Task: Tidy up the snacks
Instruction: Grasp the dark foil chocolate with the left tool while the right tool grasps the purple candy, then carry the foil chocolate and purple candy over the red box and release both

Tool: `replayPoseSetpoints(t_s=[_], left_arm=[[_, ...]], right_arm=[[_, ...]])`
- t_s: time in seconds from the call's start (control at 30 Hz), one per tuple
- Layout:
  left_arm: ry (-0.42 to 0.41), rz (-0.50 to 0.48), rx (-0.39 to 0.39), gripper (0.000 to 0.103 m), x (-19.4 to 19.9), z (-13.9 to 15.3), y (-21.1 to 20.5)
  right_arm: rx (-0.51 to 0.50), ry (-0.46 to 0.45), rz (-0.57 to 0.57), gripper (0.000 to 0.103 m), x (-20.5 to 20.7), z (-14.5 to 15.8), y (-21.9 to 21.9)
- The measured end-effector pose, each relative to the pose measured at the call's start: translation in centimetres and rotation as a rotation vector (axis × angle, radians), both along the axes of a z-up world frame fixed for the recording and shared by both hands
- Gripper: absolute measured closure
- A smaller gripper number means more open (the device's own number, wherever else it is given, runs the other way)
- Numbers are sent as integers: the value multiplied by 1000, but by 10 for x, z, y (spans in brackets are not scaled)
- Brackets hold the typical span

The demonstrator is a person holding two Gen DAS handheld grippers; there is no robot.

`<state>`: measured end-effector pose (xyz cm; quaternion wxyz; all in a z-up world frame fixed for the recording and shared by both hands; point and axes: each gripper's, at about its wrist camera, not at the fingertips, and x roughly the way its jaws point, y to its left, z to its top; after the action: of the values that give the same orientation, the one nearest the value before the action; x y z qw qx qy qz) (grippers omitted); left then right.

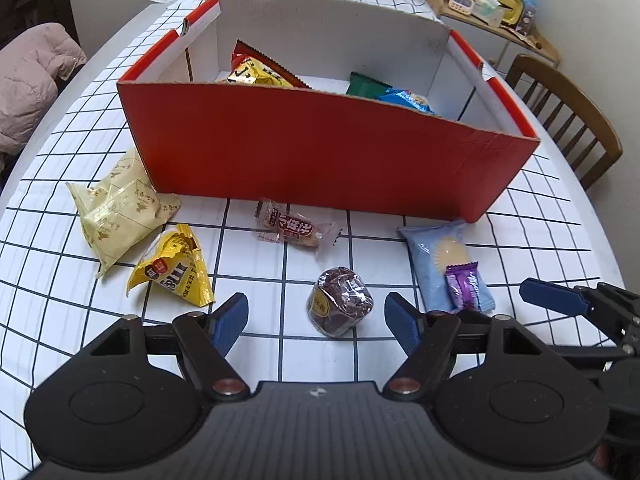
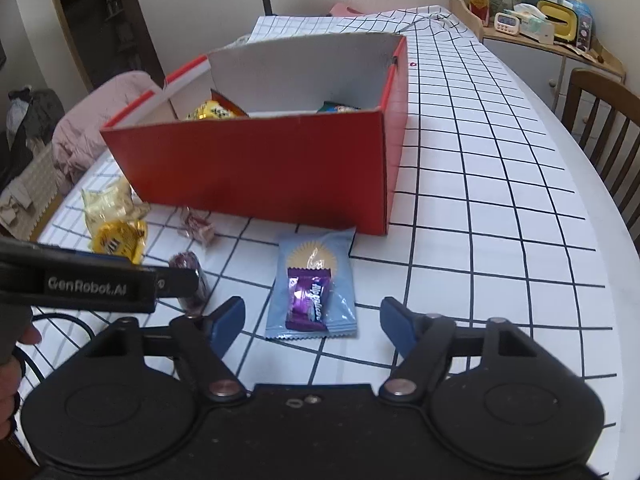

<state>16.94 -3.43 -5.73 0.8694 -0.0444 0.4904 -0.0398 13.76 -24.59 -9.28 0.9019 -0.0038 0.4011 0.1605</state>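
A red cardboard box (image 1: 320, 152) with white inner walls holds several snack packets; it also shows in the right wrist view (image 2: 256, 164). My left gripper (image 1: 316, 322) is open, with a round dark wrapped cake (image 1: 340, 300) between its fingertips on the table. My right gripper (image 2: 312, 320) is open just before a purple candy (image 2: 308, 300) lying on a light blue packet (image 2: 316, 280). Loose in front of the box lie a pale yellow bag (image 1: 120, 208), a yellow packet (image 1: 172, 268) and a small clear-wrapped snack (image 1: 292, 232).
The table wears a white cloth with a black grid (image 2: 480, 200). A wooden chair (image 1: 568, 112) stands at the right edge. A shelf with clutter (image 2: 540, 20) is behind. A pink garment (image 1: 28, 80) lies at the left. The right gripper shows in the left view (image 1: 580, 308).
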Motion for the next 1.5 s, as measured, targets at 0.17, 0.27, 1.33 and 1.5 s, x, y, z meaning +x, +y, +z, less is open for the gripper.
replayPoseSetpoints(t_s=[0.17, 0.27, 1.33, 1.5], left_arm=[[21, 17, 7, 28, 7, -9, -2], [17, 23, 9, 29, 8, -11, -3], [-12, 0, -51, 69, -11, -1, 6], [-33, -16, -56, 69, -21, 11, 8]], right_arm=[[-32, -4, 24, 43, 2, -5, 10], [-40, -4, 29, 52, 4, -8, 14], [6, -52, 6, 84, -19, 4, 7], [27, -77, 12, 84, -29, 16, 4]])
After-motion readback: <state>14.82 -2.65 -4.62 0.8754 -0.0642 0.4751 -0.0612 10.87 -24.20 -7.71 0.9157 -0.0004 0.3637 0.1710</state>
